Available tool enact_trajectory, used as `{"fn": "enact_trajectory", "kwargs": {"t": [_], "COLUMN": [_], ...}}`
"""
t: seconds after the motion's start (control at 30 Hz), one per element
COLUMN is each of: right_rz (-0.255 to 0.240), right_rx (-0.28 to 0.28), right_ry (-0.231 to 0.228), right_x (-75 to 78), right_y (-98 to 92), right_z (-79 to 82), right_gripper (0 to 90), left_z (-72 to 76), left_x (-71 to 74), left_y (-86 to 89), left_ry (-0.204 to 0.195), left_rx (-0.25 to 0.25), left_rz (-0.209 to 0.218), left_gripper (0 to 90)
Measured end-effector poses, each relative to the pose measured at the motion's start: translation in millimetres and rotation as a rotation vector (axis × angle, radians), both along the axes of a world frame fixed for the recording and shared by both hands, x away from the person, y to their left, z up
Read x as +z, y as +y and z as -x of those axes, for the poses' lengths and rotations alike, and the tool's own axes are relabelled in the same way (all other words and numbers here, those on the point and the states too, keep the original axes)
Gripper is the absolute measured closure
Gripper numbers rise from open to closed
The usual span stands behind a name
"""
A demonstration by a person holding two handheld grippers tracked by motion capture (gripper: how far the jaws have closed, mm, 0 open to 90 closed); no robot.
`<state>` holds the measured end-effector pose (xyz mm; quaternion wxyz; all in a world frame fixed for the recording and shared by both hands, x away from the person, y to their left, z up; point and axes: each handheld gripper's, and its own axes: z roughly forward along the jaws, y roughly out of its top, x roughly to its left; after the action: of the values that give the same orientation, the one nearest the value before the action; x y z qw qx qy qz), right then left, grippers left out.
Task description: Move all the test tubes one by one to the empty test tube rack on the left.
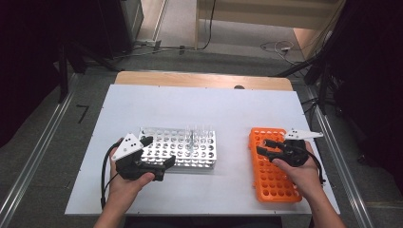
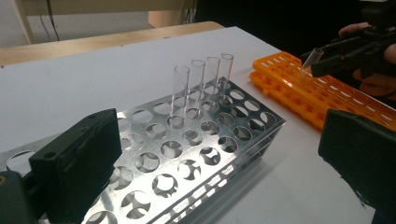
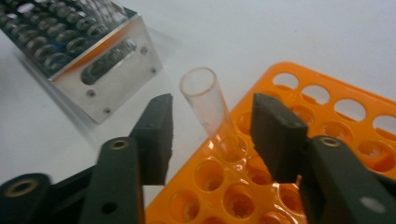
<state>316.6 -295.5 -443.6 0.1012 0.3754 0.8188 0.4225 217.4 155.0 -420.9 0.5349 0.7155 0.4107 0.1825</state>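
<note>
A silver metal tube rack [image 1: 178, 149] [image 2: 187, 154] lies left of centre with several clear tubes [image 2: 201, 84] upright in its far row. My left gripper [image 1: 159, 152] [image 2: 217, 158] stands open at the rack's near left end, its jaws wide apart with nothing gripped. To the right lies an orange tube rack [image 1: 275, 175] [image 3: 327, 102]. One clear tube [image 3: 208, 100] [image 2: 312, 58] leans in a hole near its far left corner. My right gripper [image 1: 263, 146] [image 3: 210, 126] has a jaw on each side of that tube, with a gap showing on both sides.
Both racks rest on a white board [image 1: 199, 104] laid over a wooden table. The metal rack's end plate [image 3: 112, 79] is close to the orange rack's corner. Floor, cables and dark stands surround the table.
</note>
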Motion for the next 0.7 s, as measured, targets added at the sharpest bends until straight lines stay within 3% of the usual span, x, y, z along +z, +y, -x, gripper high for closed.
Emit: {"fn": "enact_trajectory", "kwargs": {"t": [0.17,0.43,0.7], "right_rz": [0.045,0.096,0.125], "right_rx": [-0.008,-0.025,-0.041], "right_ry": [0.007,0.016,-0.023], "right_x": [-5.6,-12.7,-13.2], "right_y": [4.4,6.2,7.9], "right_z": [-2.1,-4.2,-3.3], "right_gripper": [63.5,68.0,72.7], "left_z": [0.9,1.4,1.6], "left_x": [-1.9,-4.1,-5.3], "left_y": [2.1,1.0,1.0], "left_ry": [0.005,0.008,0.009], "left_rx": [0.007,0.001,0.000], "left_rz": [0.002,0.002,-0.004], "left_gripper": [0.0,0.0,0.0]}}
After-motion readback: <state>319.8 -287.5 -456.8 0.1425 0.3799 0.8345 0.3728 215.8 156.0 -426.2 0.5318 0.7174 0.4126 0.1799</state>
